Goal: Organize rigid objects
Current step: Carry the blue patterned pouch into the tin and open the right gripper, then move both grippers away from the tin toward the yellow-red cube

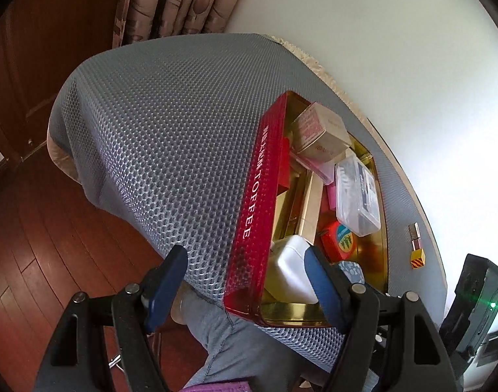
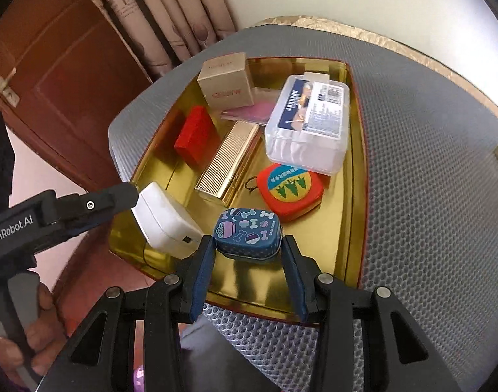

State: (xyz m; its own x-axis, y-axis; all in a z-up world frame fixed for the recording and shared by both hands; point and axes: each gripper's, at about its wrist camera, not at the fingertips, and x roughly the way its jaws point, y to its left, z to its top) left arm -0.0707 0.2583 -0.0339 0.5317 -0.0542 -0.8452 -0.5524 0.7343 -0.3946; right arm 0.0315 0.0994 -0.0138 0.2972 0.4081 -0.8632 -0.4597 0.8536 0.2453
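A red toffee tin (image 1: 252, 202) with a gold inside (image 2: 314, 281) stands on a grey dotted mat. It holds a white charger (image 2: 165, 220), a blue patterned tin (image 2: 247, 233), an orange tape measure (image 2: 291, 191), a gold ribbed case (image 2: 227, 161), a red box (image 2: 195, 135), a beige box (image 2: 227, 80) and a clear plastic box (image 2: 309, 121). My right gripper (image 2: 247, 254) stands around the blue tin, jaws apart. My left gripper (image 1: 245, 281) is open, straddling the tin's red wall; one finger (image 1: 324, 284) is inside beside the charger (image 1: 291, 268).
A small lipstick (image 1: 415, 236) and a yellow-red block (image 1: 417, 258) lie on the mat right of the tin. The round table's edge (image 2: 395, 45) meets a white wall behind. Curtains (image 2: 170, 16), a wooden door and a wooden floor are to the left.
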